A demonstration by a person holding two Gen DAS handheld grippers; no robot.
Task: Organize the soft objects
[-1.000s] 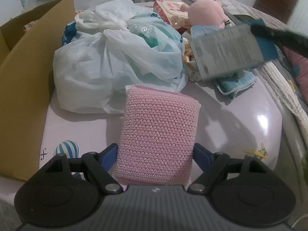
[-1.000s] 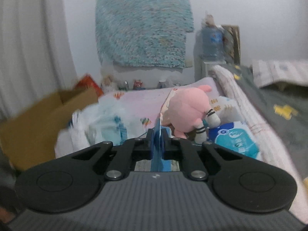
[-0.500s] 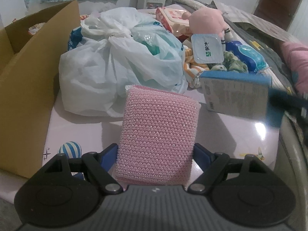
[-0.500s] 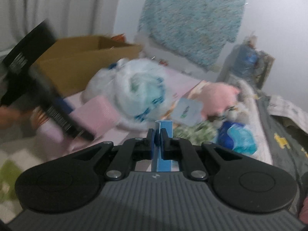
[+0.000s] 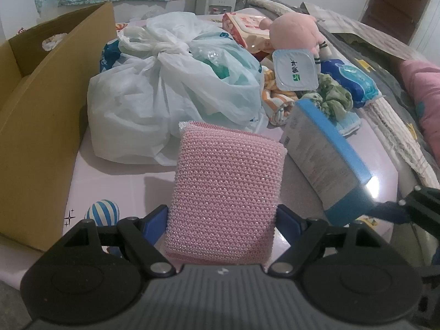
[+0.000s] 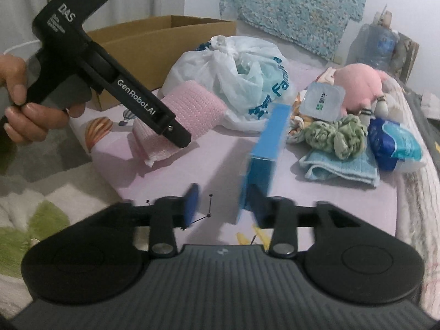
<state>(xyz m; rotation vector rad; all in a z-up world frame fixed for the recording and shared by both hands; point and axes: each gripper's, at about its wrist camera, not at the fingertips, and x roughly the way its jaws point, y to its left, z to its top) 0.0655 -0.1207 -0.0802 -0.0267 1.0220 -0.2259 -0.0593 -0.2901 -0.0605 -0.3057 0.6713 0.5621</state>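
My left gripper [image 5: 221,217] is shut on a pink knitted sponge [image 5: 228,189], held above the lilac mat; it also shows in the right wrist view [image 6: 189,110]. My right gripper [image 6: 222,206] is open, its fingers blurred. A flat blue box [image 6: 266,154] leans against the right finger, just above the mat; it also shows in the left wrist view [image 5: 327,165]. Behind lie a pink plush [image 6: 360,88], a green scrunchie [image 6: 338,134], a blue towel [image 6: 341,167] and a blue tissue pack [image 6: 396,143].
A tied white plastic bag [image 5: 170,93] sits mid-mat. An open cardboard box [image 5: 41,126] stands on the left. A sealed cup [image 5: 295,68] and a red-white wipes pack [image 5: 247,30] lie near the plush. The mat's right edge meets a beige blanket [image 5: 404,143].
My right gripper swung down towards the mat and opened, letting go of the blue box. My left gripper kept hold of the pink sponge and barely moved.
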